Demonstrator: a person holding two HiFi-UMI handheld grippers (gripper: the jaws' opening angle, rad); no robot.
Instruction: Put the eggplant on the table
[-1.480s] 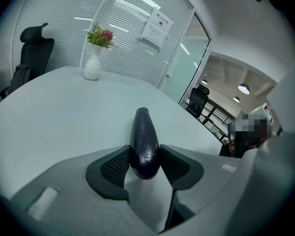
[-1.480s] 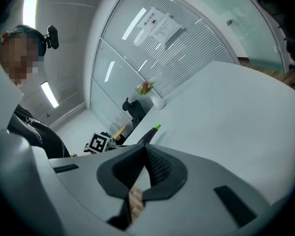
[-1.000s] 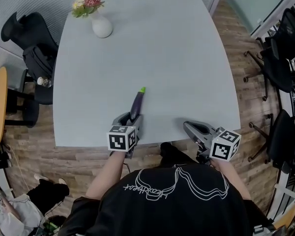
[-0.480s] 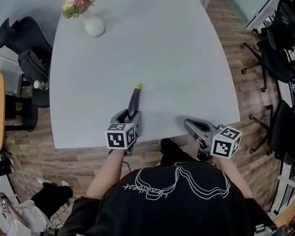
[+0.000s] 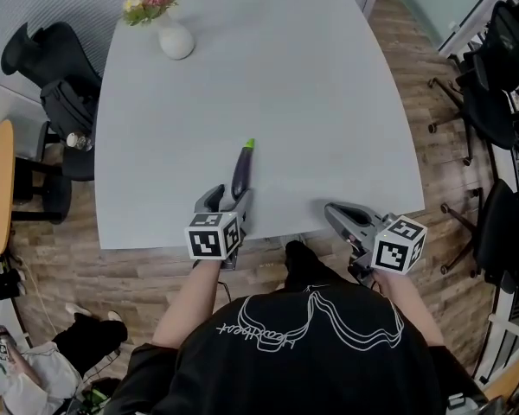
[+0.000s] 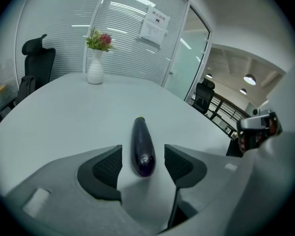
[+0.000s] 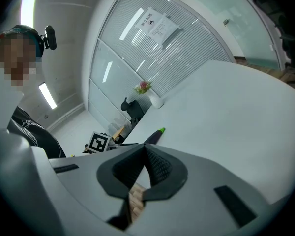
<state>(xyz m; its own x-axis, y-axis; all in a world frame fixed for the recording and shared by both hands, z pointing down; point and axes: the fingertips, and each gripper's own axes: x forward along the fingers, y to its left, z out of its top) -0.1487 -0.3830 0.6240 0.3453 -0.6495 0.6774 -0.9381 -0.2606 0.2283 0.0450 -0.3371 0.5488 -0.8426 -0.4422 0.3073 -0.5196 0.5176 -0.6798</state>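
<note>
Person wears a black short-sleeved T-shirt bearing a white line drawing and white script. Left gripper and right gripper: grey moulded bodies, each carrying a white cube printed with black square markers. Jaws are lined with dark, finely ribbed pads.
</note>
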